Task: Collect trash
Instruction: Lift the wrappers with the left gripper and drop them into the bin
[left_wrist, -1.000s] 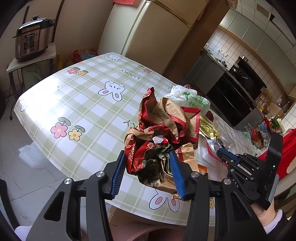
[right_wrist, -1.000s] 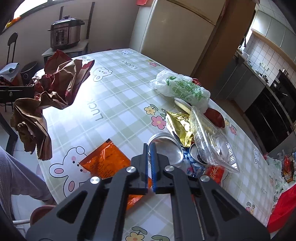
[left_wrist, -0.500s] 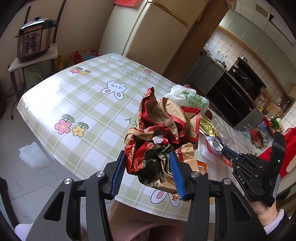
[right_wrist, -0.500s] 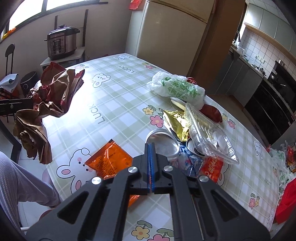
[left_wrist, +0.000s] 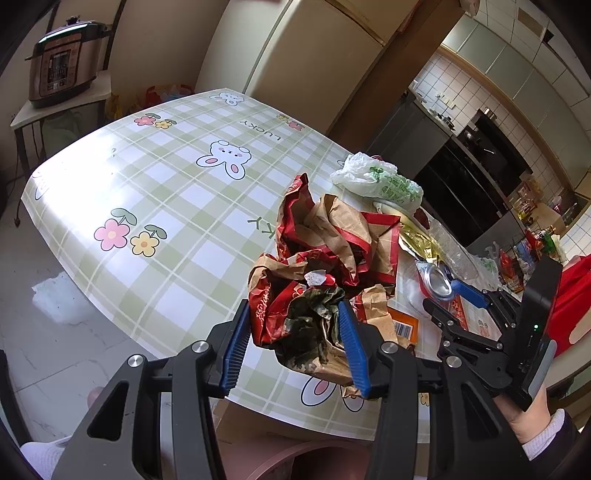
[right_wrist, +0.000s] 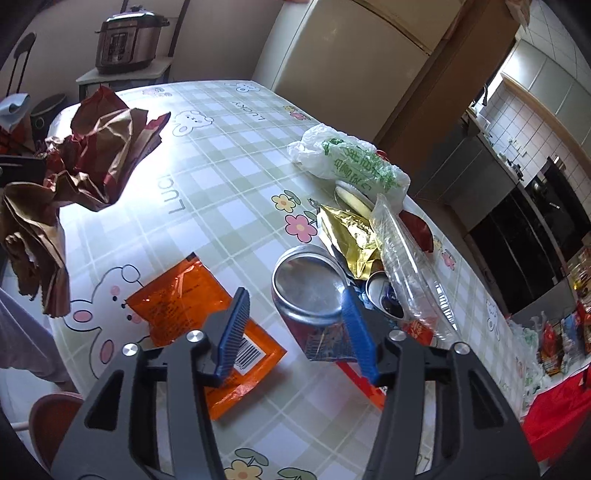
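My left gripper (left_wrist: 291, 343) is shut on a crumpled wad of brown and red paper bags (left_wrist: 325, 258), held above the table's near edge; the wad also shows at the left of the right wrist view (right_wrist: 92, 158). My right gripper (right_wrist: 295, 328) is open, its jaws wide apart, just above the table. A drink can (right_wrist: 310, 291) lies on its side between the fingertips, close to the right finger. An orange wrapper (right_wrist: 192, 302) lies flat under the left finger. The right gripper shows in the left wrist view (left_wrist: 469, 295) by the can (left_wrist: 436, 280).
A checked tablecloth (right_wrist: 229, 184) covers the table. Behind the can lie a gold foil packet (right_wrist: 351, 232), a clear plastic tray (right_wrist: 406, 258) and a white plastic bag with green print (right_wrist: 351, 162). A pressure cooker (left_wrist: 62, 70) stands on a side table. A brown stool (left_wrist: 295, 458) is below.
My right gripper has opened from shut and moved forward and down to the can. My left gripper still holds the paper wad, nearly unmoved.
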